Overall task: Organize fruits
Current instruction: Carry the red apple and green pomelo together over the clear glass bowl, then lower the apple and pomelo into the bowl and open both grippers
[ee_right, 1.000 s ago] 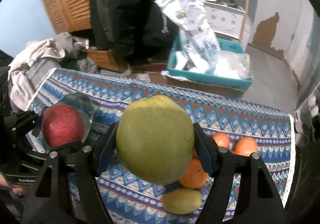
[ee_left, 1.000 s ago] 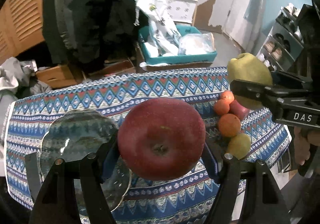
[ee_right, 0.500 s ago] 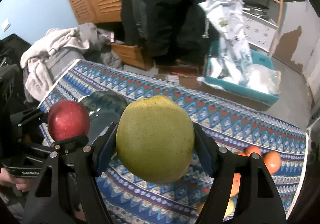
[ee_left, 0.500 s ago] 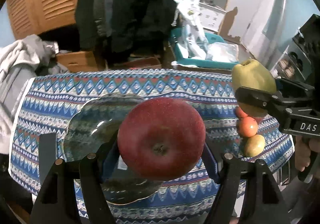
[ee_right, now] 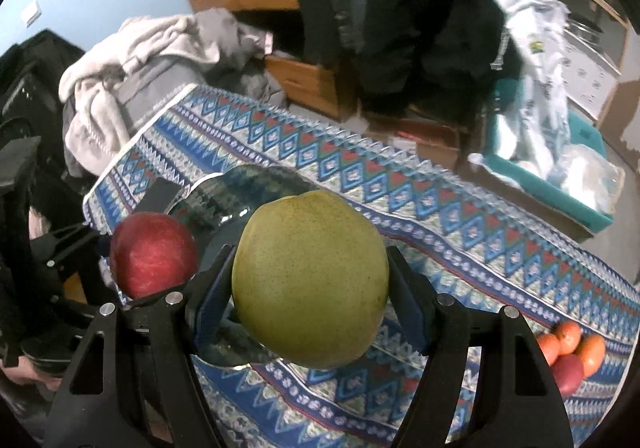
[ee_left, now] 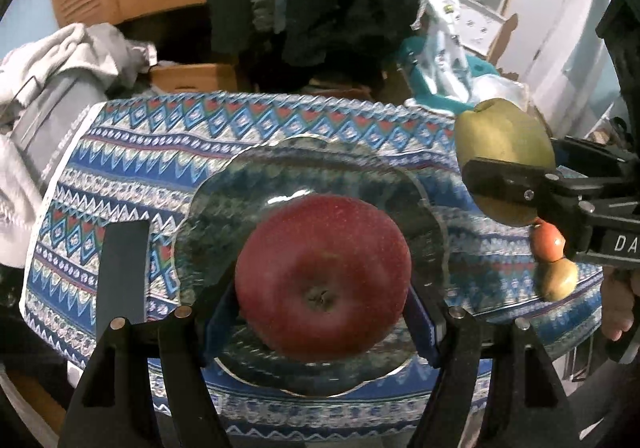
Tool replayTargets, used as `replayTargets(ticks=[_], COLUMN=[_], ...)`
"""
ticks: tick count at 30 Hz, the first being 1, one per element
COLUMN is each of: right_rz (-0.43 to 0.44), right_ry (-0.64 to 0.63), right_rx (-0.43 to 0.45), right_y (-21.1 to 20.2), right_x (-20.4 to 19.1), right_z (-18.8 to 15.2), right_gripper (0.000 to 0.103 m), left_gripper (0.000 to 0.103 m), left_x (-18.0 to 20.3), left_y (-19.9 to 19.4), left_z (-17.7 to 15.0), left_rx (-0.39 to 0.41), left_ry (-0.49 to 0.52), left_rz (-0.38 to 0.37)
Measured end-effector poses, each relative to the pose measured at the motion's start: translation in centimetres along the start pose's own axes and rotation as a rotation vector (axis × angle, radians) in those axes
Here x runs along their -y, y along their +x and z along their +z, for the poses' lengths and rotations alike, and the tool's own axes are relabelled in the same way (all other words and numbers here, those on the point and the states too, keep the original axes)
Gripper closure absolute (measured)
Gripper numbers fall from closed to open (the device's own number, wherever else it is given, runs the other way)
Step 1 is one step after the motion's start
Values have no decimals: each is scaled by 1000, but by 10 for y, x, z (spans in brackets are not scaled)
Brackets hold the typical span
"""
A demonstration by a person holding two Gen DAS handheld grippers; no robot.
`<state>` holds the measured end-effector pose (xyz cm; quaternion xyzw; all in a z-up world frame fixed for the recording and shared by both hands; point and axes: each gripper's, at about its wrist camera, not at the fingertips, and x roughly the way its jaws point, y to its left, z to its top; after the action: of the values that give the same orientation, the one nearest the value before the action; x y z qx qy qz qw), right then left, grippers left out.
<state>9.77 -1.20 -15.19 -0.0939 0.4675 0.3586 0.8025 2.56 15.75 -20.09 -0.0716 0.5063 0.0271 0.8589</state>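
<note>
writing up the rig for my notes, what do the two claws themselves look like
Both are matte black with angular cut-out finger frames, silver round fasteners at the joints and blue pads inside the fingers. The left claw and right claw look alike up close. Seen from the left wrist, the right claw's body carries white letters "DA", cut off at the edge. No cables show. Bare fingers appear behind it; no sleeve is visible.

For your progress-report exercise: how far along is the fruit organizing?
Done: nothing lies on the glass plate yet. In hand: left claw grips the red apple; right claw grips the green pear. Left: oranges on the patterned tablecloth.
</note>
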Motion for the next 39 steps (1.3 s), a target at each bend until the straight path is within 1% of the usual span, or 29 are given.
replayTargets(ticks=[5,13,19,22,31,33,35,37,39], right_rz=[15,34,36,37,58,60,64,92,81], right_ry=[-25,-33,-32,-35,-20,-20,-22,-6,8], right_rx=[-59,-131,-196,-219,-268,-281,-283,-274,-272], right_y=[30,63,85,91,107,109,111,109,107], right_x=[-11,-19,-20,-20,-24,-24,-26,-25,-24], right_z=[-2,-6,-16,-21,-31,-34,-36,-34,-33], right_gripper=[30,30,30,30,30,30,31,30,27], left_gripper=[28,28,28,28,28,28,28,28,28], left_x=[-14,-21,-27,-29,-25,-26,-23,-21,-20], left_y=[12,35,49,57,77,80,82,83,83], left_z=[-7,-15,-22,-24,-37,-38,-38,-38,-38], left_rx=[-25,-89,-142,-169,-242,-253,-257,-265,-258], left_ry=[-13,-15,-46,-59,-55,-59,-40,-33,-32], left_rz=[18,28,9,8,11,11,26,29,34])
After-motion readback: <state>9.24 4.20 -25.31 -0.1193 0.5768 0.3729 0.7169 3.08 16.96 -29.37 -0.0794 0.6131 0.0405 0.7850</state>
